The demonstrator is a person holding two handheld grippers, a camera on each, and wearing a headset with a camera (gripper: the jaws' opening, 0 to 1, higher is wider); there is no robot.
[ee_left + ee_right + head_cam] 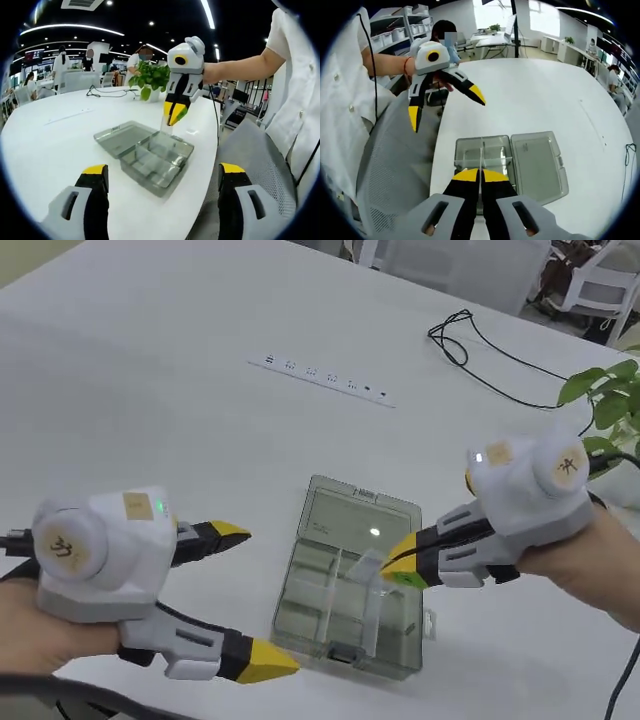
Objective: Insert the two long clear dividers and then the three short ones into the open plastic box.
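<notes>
The open clear plastic box [300, 625] lies on the white table, its lid [362, 520] flat behind the tray. Clear dividers stand inside the tray [467, 152]. My right gripper [398, 562] hangs over the tray's right part, shut on a clear divider [368, 566] that points down into the box. In the right gripper view the divider [481, 150] shows edge-on above the shut tips [480, 175]. My left gripper [250, 597] hovers left of the box, open and holding nothing. In the left gripper view, that open gripper [163, 170] faces the box [145, 152] and the right gripper [174, 116].
A white power strip [320, 375] lies across the far middle of the table. A black cable [470, 340] loops at the back right, beside a green plant [605, 390]. A grey mesh chair [395, 165] stands at the table's near edge.
</notes>
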